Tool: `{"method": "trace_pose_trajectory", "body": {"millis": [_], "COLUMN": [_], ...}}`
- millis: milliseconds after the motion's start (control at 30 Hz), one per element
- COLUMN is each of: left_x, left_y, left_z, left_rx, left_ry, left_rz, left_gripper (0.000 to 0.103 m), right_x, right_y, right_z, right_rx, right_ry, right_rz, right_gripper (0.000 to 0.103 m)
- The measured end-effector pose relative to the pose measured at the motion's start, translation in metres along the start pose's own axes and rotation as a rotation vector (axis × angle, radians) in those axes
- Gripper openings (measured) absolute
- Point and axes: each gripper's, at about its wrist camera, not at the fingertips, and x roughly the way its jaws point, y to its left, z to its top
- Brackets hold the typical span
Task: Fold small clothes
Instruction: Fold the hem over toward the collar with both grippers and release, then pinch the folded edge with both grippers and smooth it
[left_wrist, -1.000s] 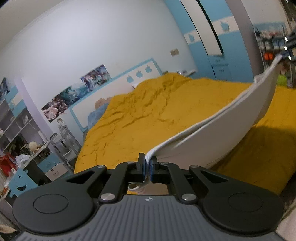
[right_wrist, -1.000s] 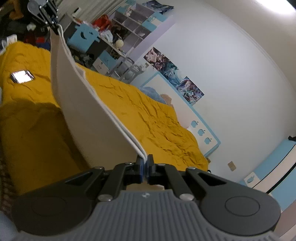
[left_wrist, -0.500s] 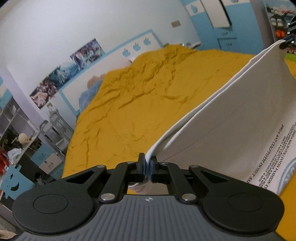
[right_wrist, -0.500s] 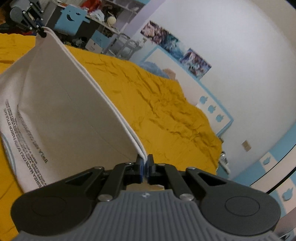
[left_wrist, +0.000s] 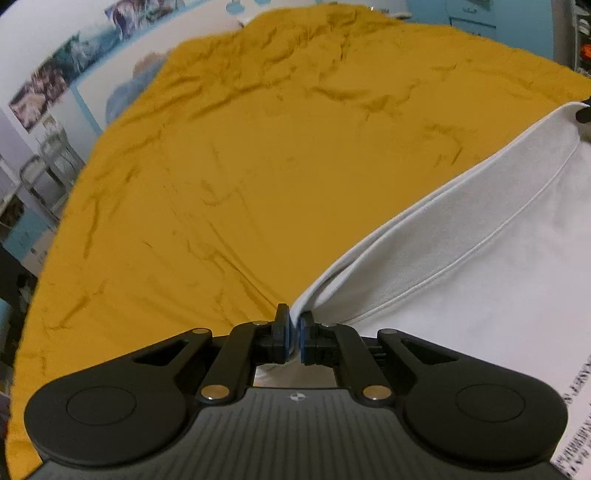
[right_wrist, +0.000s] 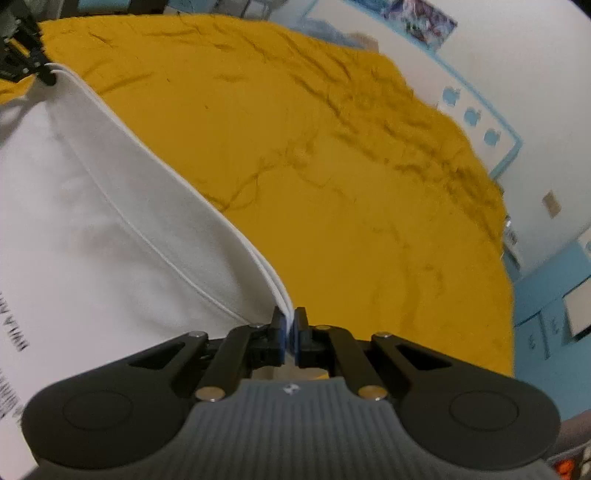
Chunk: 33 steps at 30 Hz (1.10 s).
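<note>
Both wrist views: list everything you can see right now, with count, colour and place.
shirt: one, white with dark print, stretched between both grippers, over the near part of the bed.
bedspread: one, mustard yellow, wrinkled, covers the bed.
headboard: one, white with blue trim and blue apple shapes, at the far end of the bed.
posters: a row, multicoloured, on the wall above the headboard.
wardrobe: one, blue and white, by the bed's far corner.
left gripper: black, blue pads, shut on the shirt edge.
right gripper: black, blue pads, shut on the shirt edge.
</note>
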Motion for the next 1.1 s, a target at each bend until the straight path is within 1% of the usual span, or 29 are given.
{"method": "trace_pose_trajectory", "body": {"millis": [100, 167, 200, 233, 267, 300, 367, 400, 433, 467, 500, 533, 567, 600, 633, 700, 767, 833, 900, 933, 967, 1000, 1033, 1067, 1100], "left_x": [0.01, 0.014, 0.015, 0.014, 0.012, 0.009, 0.001, -0.006, -0.012, -0.019, -0.026, -0.035, -0.041, -0.048, -0.05, -0.051, -0.044, -0.036, -0.025, -0.018, -0.014, -0.012, -0.007, -0.005, -0.006], "left_y": [0.002, 0.006, 0.009, 0.013, 0.018, 0.022, 0.029, 0.03, 0.033, 0.037, 0.041, 0.046, 0.05, 0.058, 0.065, 0.079, 0.09, 0.095, 0.101, 0.104, 0.105, 0.105, 0.107, 0.109, 0.109], "left_z": [-0.007, -0.008, -0.011, -0.014, -0.016, -0.018, -0.019, -0.021, -0.022, -0.023, -0.024, -0.028, -0.031, -0.035, -0.038, -0.047, -0.055, -0.07, -0.082, -0.083, -0.087, -0.092, -0.093, -0.094, -0.095], "left_rx": [-0.032, -0.076, -0.105, -0.133, -0.17, -0.2, -0.235, -0.251, -0.264, -0.282, -0.304, -0.338, -0.374, -0.425, -0.473, -0.58, -0.673, -0.755, -0.829, -0.855, -0.881, -0.898, -0.908, -0.909, -0.902], "left_ry": [0.024, 0.032, 0.032, 0.027, 0.02, 0.016, 0.006, -0.002, -0.01, -0.021, -0.034, -0.053, -0.074, -0.094, -0.099, -0.097, -0.09, -0.077, -0.057, -0.048, -0.04, -0.036, -0.032, -0.032, -0.042], "left_rz": [-0.015, -0.018, -0.021, -0.026, -0.032, -0.036, -0.029, -0.028, -0.031, -0.028, -0.014, 0.002, 0.003, -0.011, -0.033, -0.108, -0.155, -0.183, -0.223, -0.232, -0.231, -0.234, -0.228, -0.214, -0.204], "left_gripper": [0.007, 0.017, 0.019, 0.022, 0.024, 0.025, 0.03, 0.031, 0.032, 0.038, 0.044, 0.057, 0.065, 0.066, 0.066, 0.066, 0.065, 0.065, 0.061, 0.053, 0.048, 0.044, 0.034, 0.017, 0.01], "right_x": [0.029, 0.04, 0.045, 0.047, 0.048, 0.05, 0.056, 0.054, 0.05, 0.043, 0.037, 0.03, 0.026, 0.023, 0.018, 0.014, 0.016, 0.023, 0.035, 0.041, 0.047, 0.051, 0.057, 0.062, 0.065], "right_y": [0.002, 0.008, 0.008, 0.01, 0.012, 0.012, 0.002, 0.0, -0.003, -0.008, -0.013, -0.018, -0.026, -0.033, -0.04, -0.055, -0.063, -0.066, -0.065, -0.064, -0.063, -0.062, -0.064, -0.064, -0.065], "right_z": [0.0, -0.004, -0.004, -0.006, -0.009, -0.009, -0.003, -0.003, -0.002, -0.004, -0.006, -0.011, -0.014, -0.017, -0.021, -0.033, -0.044, -0.055, -0.065, -0.068, -0.073, -0.078, -0.082, -0.086, -0.088], "right_rx": [0.05, 0.086, 0.108, 0.125, 0.144, 0.165, 0.211, 0.236, 0.263, 0.296, 0.333, 0.374, 0.428, 0.477, 0.534, 0.666, 0.773, 0.855, 0.909, 0.926, 0.952, 0.978, 1.007, 1.039, 1.062], "right_ry": [0.023, 0.029, 0.033, 0.034, 0.033, 0.031, 0.023, 0.016, 0.006, -0.003, -0.012, -0.018, -0.025, -0.031, -0.041, -0.054, -0.058, -0.05, -0.023, -0.013, -0.004, 0.001, 0.001, -0.004, -0.012], "right_rz": [0.013, 0.014, 0.011, 0.005, -0.006, -0.021, -0.047, -0.058, -0.071, -0.081, -0.08, -0.073, -0.064, -0.053, -0.035, 0.02, 0.082, 0.123, 0.143, 0.151, 0.167, 0.181, 0.198, 0.215, 0.23], "right_gripper": [0.0, 0.0, 0.0, 0.004, 0.012, 0.016, 0.034, 0.04, 0.053, 0.059, 0.059, 0.059, 0.059, 0.059, 0.059, 0.058, 0.058, 0.057, 0.054, 0.047, 0.041, 0.04, 0.033, 0.022, 0.017]}}
